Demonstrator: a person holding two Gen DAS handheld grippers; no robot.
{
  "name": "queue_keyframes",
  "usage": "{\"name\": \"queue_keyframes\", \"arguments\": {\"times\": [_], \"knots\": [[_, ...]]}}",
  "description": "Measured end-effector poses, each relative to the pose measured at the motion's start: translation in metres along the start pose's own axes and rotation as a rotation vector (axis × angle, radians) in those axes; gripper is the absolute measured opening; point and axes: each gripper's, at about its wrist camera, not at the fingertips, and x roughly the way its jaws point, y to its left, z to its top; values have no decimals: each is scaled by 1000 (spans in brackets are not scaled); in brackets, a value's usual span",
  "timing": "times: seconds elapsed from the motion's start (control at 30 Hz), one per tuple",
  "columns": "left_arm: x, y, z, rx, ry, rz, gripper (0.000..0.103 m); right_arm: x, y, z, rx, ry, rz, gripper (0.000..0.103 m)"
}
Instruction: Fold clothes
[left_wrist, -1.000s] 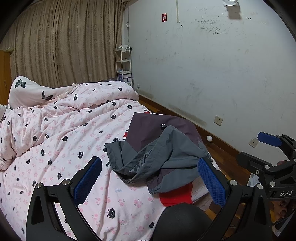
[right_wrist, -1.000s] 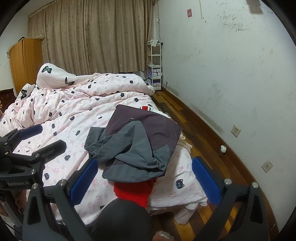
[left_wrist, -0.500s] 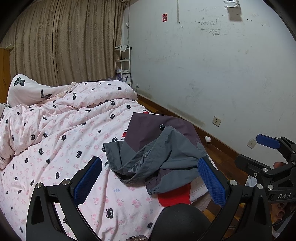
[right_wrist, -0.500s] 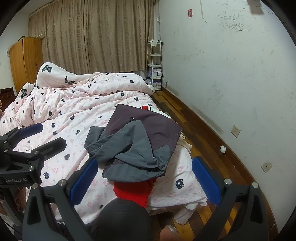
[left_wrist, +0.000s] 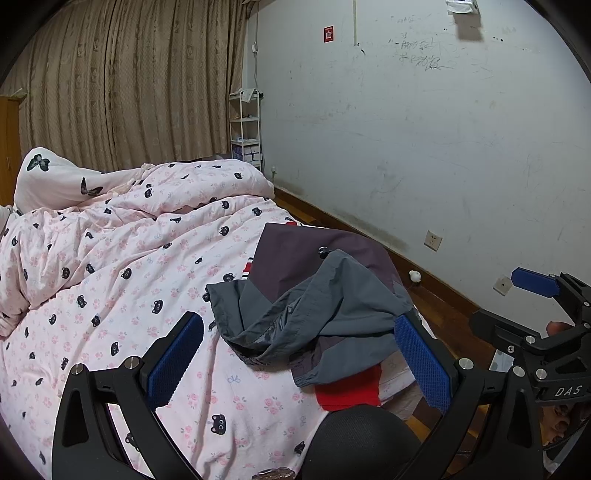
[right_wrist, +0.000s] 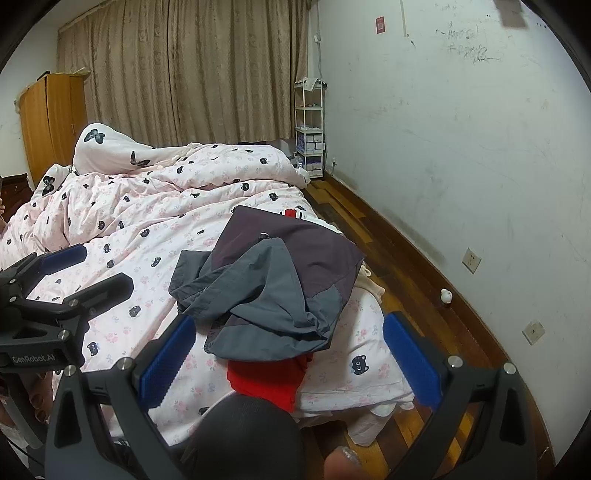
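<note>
Brown curtains (right_wrist: 192, 70) hang behind the bed (right_wrist: 155, 206) (scuffed white wall (right_wrist: 461, 147) alongside), wooden floor (right_wrist: 413, 288) below.

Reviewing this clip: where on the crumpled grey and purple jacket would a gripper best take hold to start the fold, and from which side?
Probably the loose grey hem of the grey and purple jacket, which lies bunched and lifted off the pink duvet at the near edge. Come from the bed's foot, where both open grippers, left gripper and right gripper, already face it.

pink duvet (left_wrist: 122, 258), curtains (right_wrist: 192, 70), shelf rack (right_wrist: 309, 125)
</note>
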Motion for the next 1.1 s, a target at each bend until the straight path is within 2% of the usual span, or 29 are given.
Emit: {"name": "queue_keyframes", "arguments": {"times": [1.1], "knots": [[9,1,-4,-12,20,-4,103,12,2,-4,0,27,20,103]]}}
